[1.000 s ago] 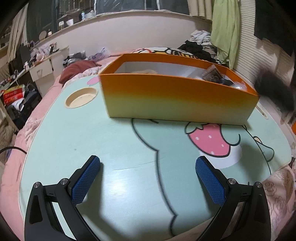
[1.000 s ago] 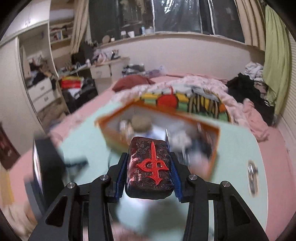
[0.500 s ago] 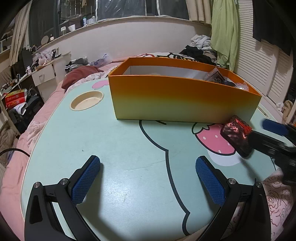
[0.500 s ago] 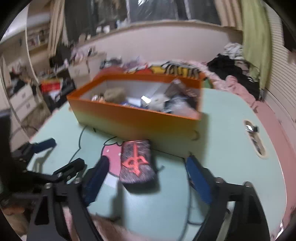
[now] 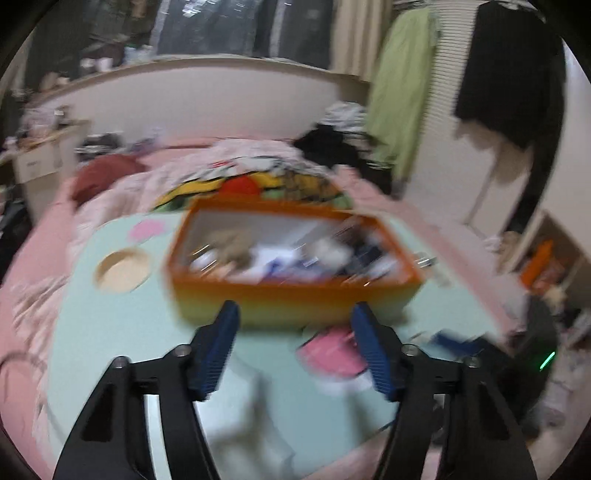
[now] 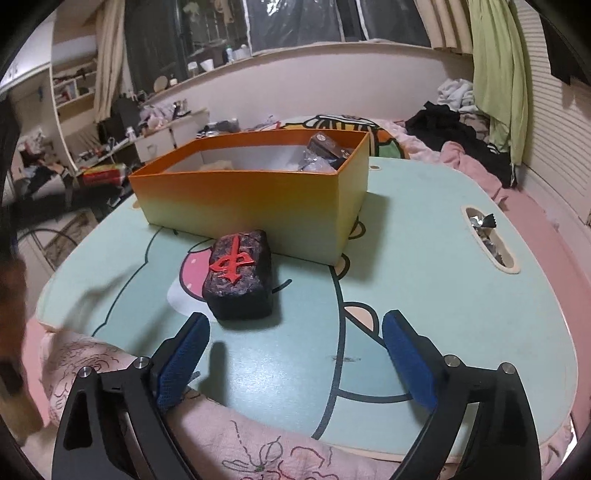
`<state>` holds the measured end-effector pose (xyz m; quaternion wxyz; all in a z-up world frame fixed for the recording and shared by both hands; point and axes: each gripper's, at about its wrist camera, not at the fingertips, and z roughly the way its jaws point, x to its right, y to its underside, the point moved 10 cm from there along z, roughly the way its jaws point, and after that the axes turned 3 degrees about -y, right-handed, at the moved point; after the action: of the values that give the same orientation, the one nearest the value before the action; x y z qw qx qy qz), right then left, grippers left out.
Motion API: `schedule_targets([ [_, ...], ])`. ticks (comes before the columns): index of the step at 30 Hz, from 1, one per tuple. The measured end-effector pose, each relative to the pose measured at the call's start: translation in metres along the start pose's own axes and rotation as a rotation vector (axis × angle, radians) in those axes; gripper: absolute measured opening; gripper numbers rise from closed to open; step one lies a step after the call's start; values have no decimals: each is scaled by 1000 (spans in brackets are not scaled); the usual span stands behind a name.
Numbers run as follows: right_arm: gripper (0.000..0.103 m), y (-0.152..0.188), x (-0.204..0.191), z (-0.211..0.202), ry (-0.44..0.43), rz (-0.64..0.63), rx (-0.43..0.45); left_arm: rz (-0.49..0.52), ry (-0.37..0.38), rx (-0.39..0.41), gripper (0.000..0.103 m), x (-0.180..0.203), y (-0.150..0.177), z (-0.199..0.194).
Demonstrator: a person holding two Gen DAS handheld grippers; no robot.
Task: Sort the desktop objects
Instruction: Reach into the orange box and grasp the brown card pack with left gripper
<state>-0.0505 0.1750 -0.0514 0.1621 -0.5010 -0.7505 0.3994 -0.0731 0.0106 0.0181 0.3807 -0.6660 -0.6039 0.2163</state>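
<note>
We are looking at a cluttered bedroom under dim indoor light. A curved cream wall (image 6: 332, 77) is sweeping across 12 o'clock, with dark windows (image 6: 295, 22) sitting above its ledge. At 1 o'clock a green curtain (image 6: 498, 74) is hanging beside white slatted doors (image 6: 554, 122). A pink bed (image 6: 535, 221) is spreading around the mint cartoon-printed worktop (image 6: 443, 288), with dark clothes (image 6: 450, 129) lying heaped at 1 o'clock. At 10 o'clock white shelving (image 6: 74, 92) and a low white drawer unit (image 6: 162, 142) are standing amid scattered items. In the blurred left wrist view, a black garment (image 5: 513, 74) is hanging at 2 o'clock.
</note>
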Motion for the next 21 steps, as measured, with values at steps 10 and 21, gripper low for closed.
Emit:
schedule_targets([
  [10,95,-2,-1,-2,-5,1,1,-211,110,-404,62,45,-47,151],
  [21,95,-2,-1,-3,-11,0,3,-275,135,-457,50,46,-48,190],
])
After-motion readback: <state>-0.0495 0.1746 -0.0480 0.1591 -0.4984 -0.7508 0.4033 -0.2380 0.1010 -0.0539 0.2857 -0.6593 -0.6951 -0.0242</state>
